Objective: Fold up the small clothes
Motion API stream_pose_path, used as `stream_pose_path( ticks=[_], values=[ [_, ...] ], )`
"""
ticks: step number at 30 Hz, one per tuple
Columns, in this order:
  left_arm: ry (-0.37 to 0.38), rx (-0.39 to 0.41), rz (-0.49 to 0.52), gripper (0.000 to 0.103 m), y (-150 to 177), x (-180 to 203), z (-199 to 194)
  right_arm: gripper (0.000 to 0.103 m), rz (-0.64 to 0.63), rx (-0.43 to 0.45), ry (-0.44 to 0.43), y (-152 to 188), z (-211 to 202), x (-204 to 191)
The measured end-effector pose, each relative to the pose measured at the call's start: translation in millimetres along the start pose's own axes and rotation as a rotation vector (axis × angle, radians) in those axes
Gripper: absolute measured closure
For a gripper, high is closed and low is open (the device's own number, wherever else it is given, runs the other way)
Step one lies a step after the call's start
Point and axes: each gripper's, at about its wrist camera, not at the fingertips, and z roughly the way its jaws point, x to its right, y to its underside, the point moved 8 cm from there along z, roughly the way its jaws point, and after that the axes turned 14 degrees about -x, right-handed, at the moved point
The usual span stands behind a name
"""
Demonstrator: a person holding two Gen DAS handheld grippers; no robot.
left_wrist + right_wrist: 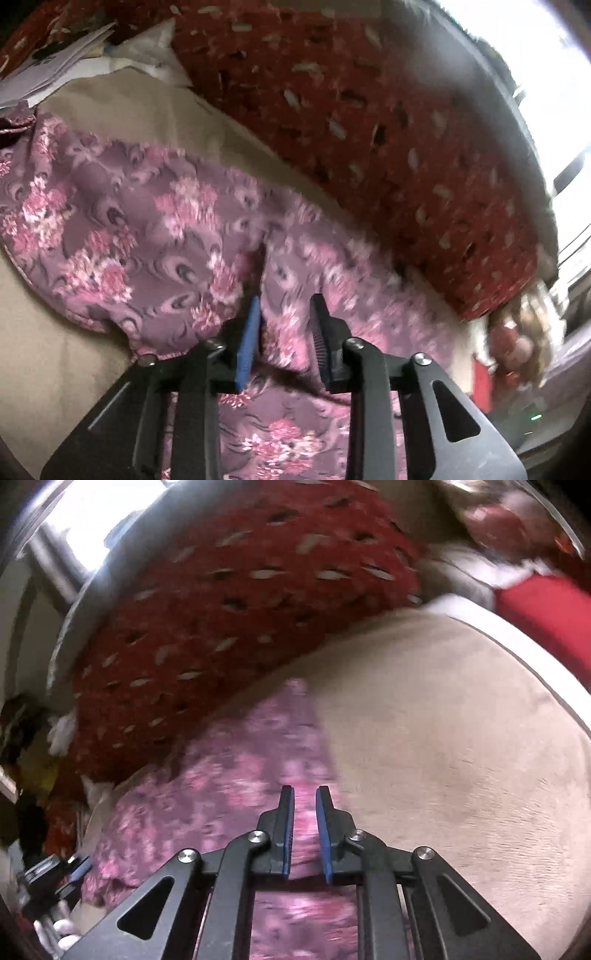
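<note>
A purple garment with pink flowers (147, 236) lies spread on a beige blanket (48, 369). My left gripper (286, 306) is over its lower edge with its jaws apart, and a fold of the cloth rises between the fingers. In the right wrist view the same garment (207, 794) shows blurred. My right gripper (304, 794) stands with its jaws a narrow gap apart, and a strip of the garment runs between them and under the gripper. I cannot tell whether the pads pinch it. The left gripper (62, 882) shows at the lower left of the right wrist view.
A big red cushion with pale leaf marks (388, 147) lies along the far side of the garment; it also shows in the right wrist view (221, 620). Papers (48, 62) lie at the upper left. A doll in red (517, 343) sits at the right. The beige blanket (461, 757) stretches right.
</note>
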Motion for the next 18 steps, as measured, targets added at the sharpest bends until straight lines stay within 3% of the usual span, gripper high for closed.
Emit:
stream_pose_path(
  ticks=[4, 7, 13, 18],
  values=[
    [-0.051, -0.094, -0.026, 0.078, 6.0, -9.6, 29.3, 0.087, -0.125, -0.073, -0.013, 10.7, 17.4, -46.2],
    [0.002, -0.088, -0.058, 0.078, 3.4, -13.5, 21.1, 0.085, -0.186, -0.127, -0.033, 23.8, 37.0, -75.8],
    [0.023, -0.071, -0.085, 0.078, -0.2, -25.4, 8.2, 0.084, -0.298, -0.219, -0.056, 49.3, 79.8, -137.4],
    [0.038, -0.065, -0.103, 0.077, -0.6, -30.3, 1.6, 0.080, -0.397, -0.233, -0.062, 64.1, 102.9, -193.8]
  ],
)
